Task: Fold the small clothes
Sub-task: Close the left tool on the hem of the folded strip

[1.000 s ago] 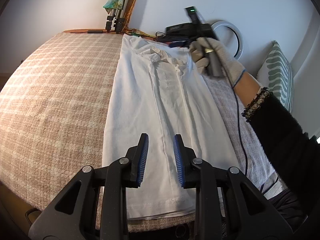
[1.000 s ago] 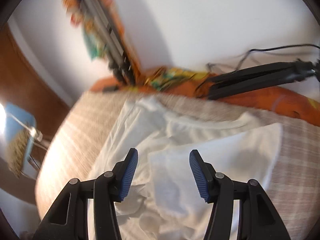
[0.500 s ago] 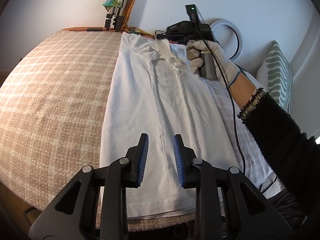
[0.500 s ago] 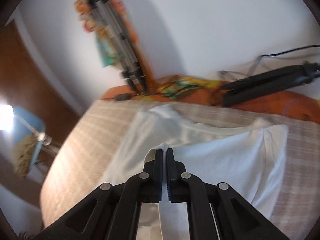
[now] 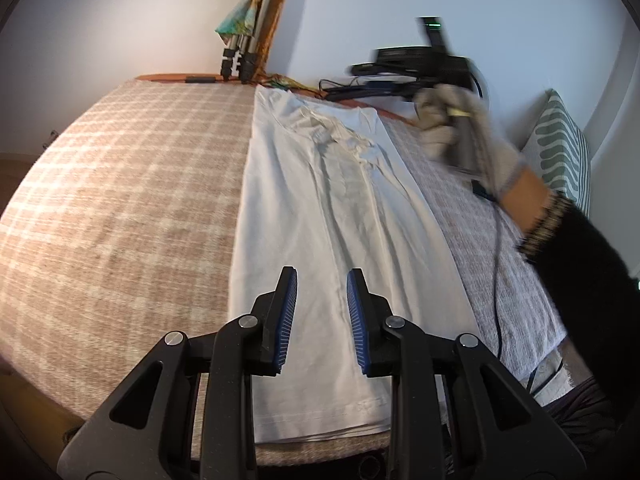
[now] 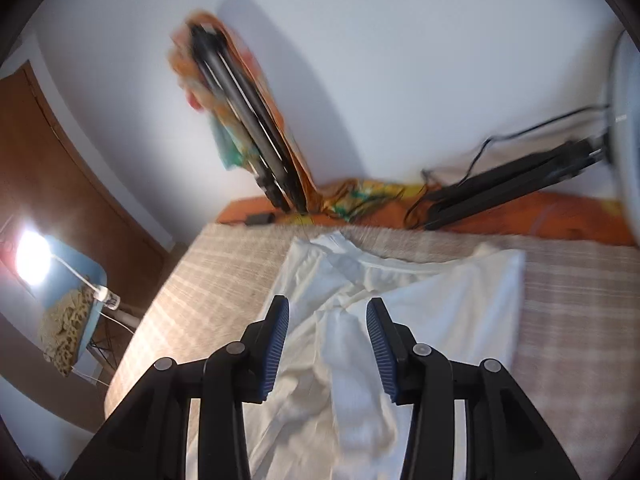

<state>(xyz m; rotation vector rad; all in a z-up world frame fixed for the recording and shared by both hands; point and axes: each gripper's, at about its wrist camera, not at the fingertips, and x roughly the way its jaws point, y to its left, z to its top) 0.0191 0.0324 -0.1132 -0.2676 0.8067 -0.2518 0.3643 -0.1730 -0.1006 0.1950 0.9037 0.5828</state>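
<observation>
A white garment [image 5: 340,220] lies folded lengthwise into a long strip on the checked bedspread [image 5: 120,200]. My left gripper [image 5: 322,280] is open and empty, hovering over the garment's near hem end. My right gripper [image 6: 328,308] is open and empty above the garment's far, rumpled collar end [image 6: 380,292]. In the left wrist view the gloved right hand [image 5: 460,128] holds that gripper, lifted just beyond the garment's far right corner.
A folded tripod with colourful cloth [image 5: 248,36] leans on the wall at the bed's far edge. Black gear and cables [image 5: 400,64] lie at the far right. A green-patterned pillow [image 5: 564,148] sits at the right. A lamp [image 6: 32,264] is left of the bed.
My right gripper shut on the garment's collar end half a second ago, then opened, let it go and lifted away. The left gripper has barely moved.
</observation>
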